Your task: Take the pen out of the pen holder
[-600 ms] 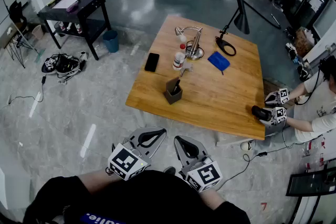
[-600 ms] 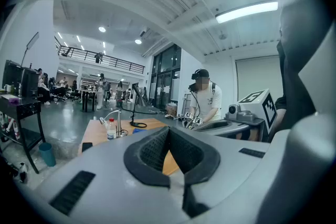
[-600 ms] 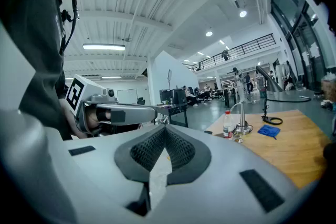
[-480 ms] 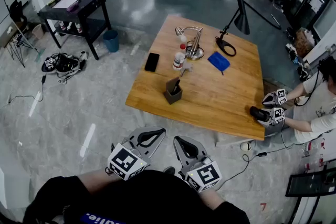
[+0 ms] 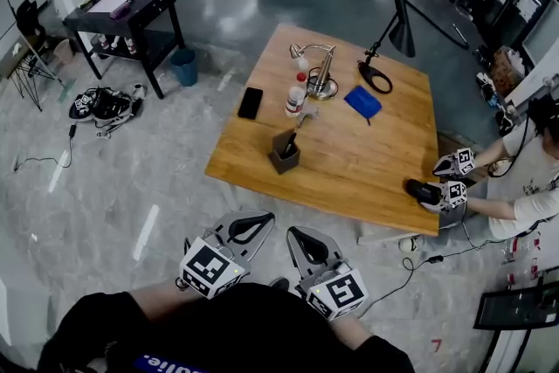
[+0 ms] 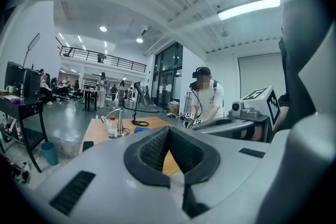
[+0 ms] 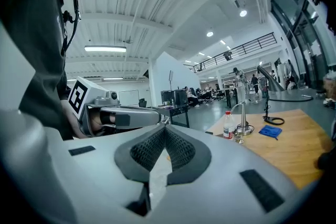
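Wooden and broad, the table (image 5: pixel 367 162) is set ahead of both grippers, well apart from them across open floor. Near its closest edge the dark pen holder (image 5: pixel 284 158) is stood, almost straight ahead, so neither hand is judged clearly nearer. The pen (image 5: pixel 292 143) is kept in it, roughly upright and slightly tilted. Bare wood is left to its right. The jaws of the left gripper (image 5: pixel 253 227) and right gripper (image 5: pixel 306 245) are pressed together on nothing.
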`<action>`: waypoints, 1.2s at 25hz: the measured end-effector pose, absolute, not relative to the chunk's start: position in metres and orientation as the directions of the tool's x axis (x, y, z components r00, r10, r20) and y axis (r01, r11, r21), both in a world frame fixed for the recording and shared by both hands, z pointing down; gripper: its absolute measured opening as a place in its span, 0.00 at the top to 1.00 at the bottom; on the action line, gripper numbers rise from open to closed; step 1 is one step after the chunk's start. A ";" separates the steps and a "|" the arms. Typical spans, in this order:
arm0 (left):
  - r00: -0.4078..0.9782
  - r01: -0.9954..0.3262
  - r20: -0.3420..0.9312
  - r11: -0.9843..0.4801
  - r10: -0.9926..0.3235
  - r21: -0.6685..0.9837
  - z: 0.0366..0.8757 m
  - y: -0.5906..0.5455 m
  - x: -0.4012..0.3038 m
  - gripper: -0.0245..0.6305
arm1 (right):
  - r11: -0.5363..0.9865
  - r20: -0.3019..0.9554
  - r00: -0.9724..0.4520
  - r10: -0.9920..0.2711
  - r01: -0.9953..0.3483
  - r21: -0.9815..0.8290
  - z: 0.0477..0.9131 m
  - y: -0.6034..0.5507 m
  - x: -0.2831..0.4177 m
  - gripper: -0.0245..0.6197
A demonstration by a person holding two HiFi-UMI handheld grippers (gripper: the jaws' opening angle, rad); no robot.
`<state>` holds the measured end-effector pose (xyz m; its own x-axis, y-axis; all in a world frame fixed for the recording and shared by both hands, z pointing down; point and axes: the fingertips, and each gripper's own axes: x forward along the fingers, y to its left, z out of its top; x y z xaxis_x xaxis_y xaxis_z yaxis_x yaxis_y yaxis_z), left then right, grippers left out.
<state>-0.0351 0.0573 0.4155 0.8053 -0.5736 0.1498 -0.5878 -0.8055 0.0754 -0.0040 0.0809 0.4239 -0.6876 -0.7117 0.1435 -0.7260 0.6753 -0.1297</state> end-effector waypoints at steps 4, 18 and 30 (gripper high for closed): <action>0.788 -0.608 0.168 -0.791 -0.592 0.065 0.420 0.048 -0.024 0.95 | 0.688 0.133 -0.699 -0.703 -0.715 -0.125 0.424 0.078 0.007 0.95; 0.700 -0.699 0.237 -0.714 -0.673 0.034 0.448 -0.026 0.002 0.95 | 0.694 0.170 -0.707 -0.687 -0.707 -0.134 0.439 0.046 0.045 0.95; 0.764 -0.614 0.264 -0.789 -0.588 0.021 0.454 -0.106 -0.011 0.95 | 0.561 0.184 -0.571 -0.800 -0.821 -0.107 0.427 -0.038 0.031 0.95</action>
<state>-0.0113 -0.1059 0.4537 0.7643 -0.5881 0.2645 -0.6143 -0.7888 0.0211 0.0315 -0.0380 0.4270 -0.5709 -0.8002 0.1837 -0.8208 0.5611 -0.1070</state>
